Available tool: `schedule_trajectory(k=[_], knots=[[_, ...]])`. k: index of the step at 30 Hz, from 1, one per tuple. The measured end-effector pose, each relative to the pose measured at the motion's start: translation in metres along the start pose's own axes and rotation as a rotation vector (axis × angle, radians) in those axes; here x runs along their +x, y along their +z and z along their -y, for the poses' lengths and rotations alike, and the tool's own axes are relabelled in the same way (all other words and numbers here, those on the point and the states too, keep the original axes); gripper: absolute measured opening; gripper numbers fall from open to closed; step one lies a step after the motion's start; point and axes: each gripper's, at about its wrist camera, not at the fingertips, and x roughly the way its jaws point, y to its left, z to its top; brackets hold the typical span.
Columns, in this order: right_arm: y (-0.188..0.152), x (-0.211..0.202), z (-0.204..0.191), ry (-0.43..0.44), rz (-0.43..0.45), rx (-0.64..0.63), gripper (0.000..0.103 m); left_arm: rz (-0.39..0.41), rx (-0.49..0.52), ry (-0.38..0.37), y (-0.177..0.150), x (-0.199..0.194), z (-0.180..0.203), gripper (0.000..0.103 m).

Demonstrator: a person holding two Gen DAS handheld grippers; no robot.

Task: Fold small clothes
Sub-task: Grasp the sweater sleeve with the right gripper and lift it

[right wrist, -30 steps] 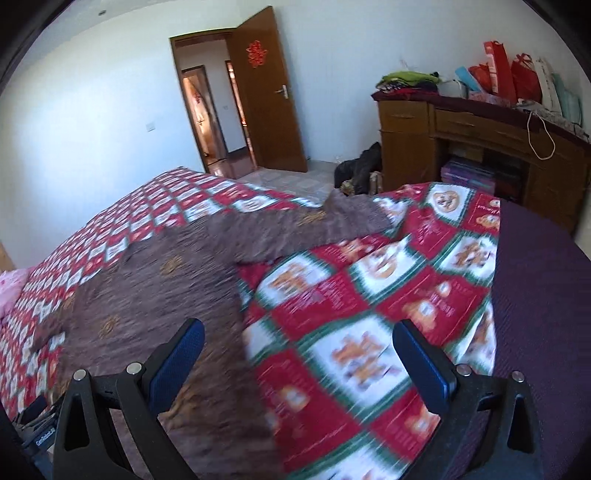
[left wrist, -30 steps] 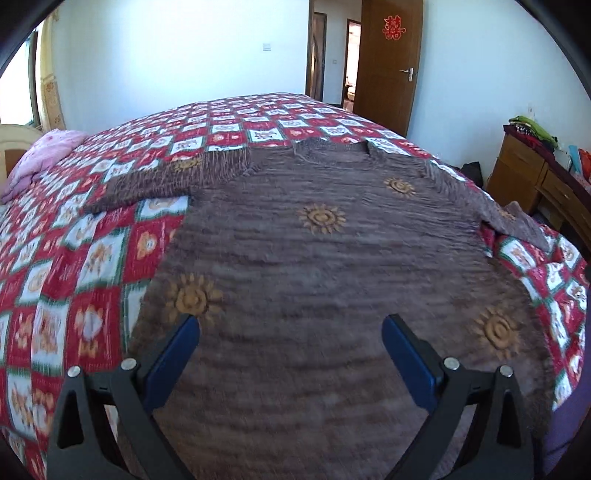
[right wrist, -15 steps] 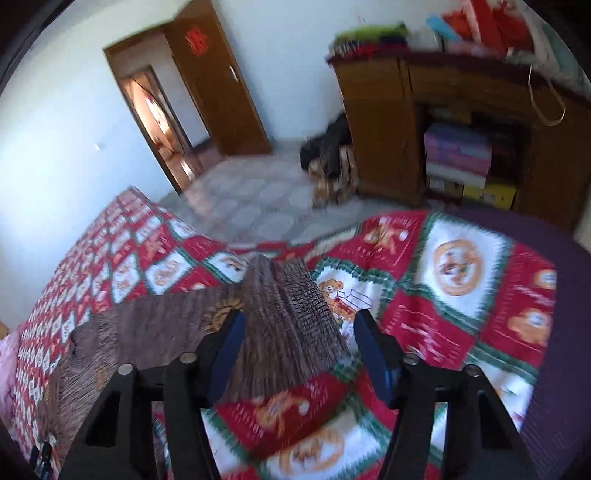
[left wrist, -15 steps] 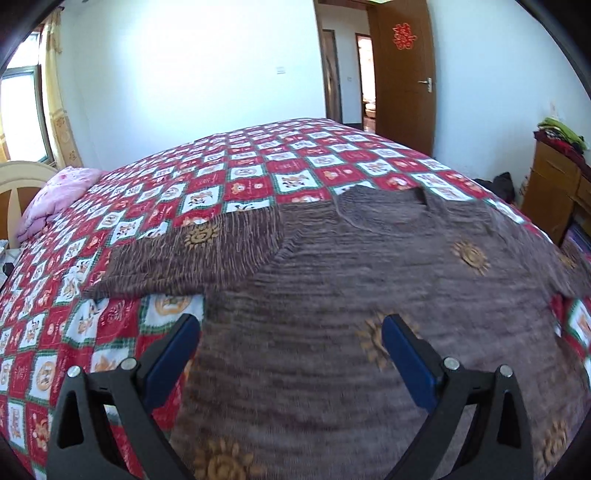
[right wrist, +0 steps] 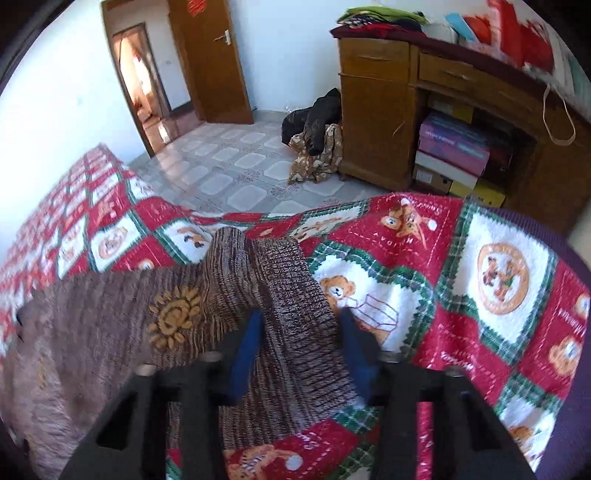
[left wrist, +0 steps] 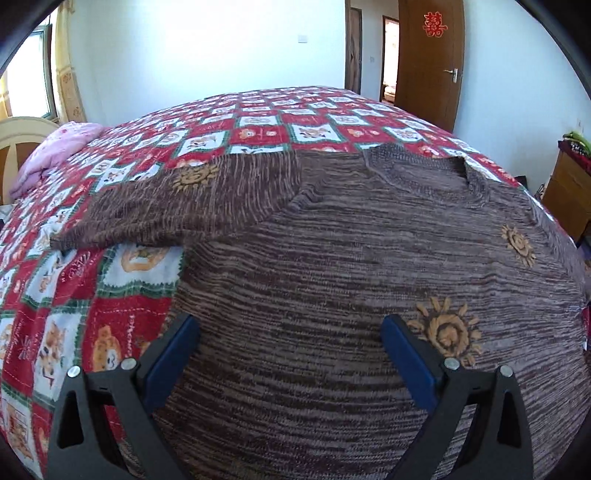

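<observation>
Bed [left wrist: 258, 122] big, red checked cover. Brown sweater [left wrist: 351, 277] lies flat on top, sleeves out. Step: you grab sleeve end [right wrist: 291, 295] first. Right gripper [right wrist: 299, 343] fingers closing, sleeve between. Left gripper [left wrist: 291, 354] fingers spread wide, nothing held. Next: pinch tight, lift, carry sleeve toward 9 o'clock over sweater body.

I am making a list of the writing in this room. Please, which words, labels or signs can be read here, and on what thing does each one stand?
"囍": red paper sign on the brown door.
"HOLIDAY", likely: red stitching on the bedspread, blurred.
Other stitched words on the bedspread: too blurred to read.
Print on the purple box under the desk: too small to read.
</observation>
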Motion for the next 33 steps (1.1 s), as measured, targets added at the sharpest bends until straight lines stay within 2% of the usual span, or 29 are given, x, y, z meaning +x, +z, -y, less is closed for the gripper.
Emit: schedule_trajectory(k=[3, 7, 11, 15, 18, 24, 27, 33], knots=[[-0.001, -0.003, 0.001, 0.009, -0.007, -0.003, 0.026, 0.007, 0.007, -0.007, -0.002, 0.000, 0.002, 0.103], [0.004, -0.015, 0.001, 0.050, 0.003, 0.041, 0.004, 0.015, 0.006, -0.019, -0.002, 0.001, 0.002, 0.103], [0.011, -0.044, -0.020, 0.109, 0.049, 0.018, 0.004, 0.021, 0.000, -0.031, -0.002, 0.002, 0.001, 0.103], [0.018, -0.076, -0.059, 0.185, 0.097, -0.044, 0.004, 0.027, -0.002, -0.034, -0.002, 0.002, 0.000, 0.103], [0.017, -0.097, -0.099, 0.273, 0.114, -0.102, 0.004, 0.032, -0.004, -0.039, -0.003, 0.001, 0.001, 0.103], [-0.010, -0.113, -0.206, 0.470, 0.070, -0.236, 0.004, 0.039, -0.007, -0.043, -0.003, 0.001, 0.000, 0.103], [-0.037, -0.106, -0.260, 0.539, 0.032, -0.293, 0.004, 0.042, -0.009, -0.047, -0.004, 0.000, 0.000, 0.103], [-0.094, -0.065, -0.357, 0.606, -0.060, -0.355, 0.004, 0.049, -0.014, -0.054, -0.005, -0.001, 0.001, 0.103]])
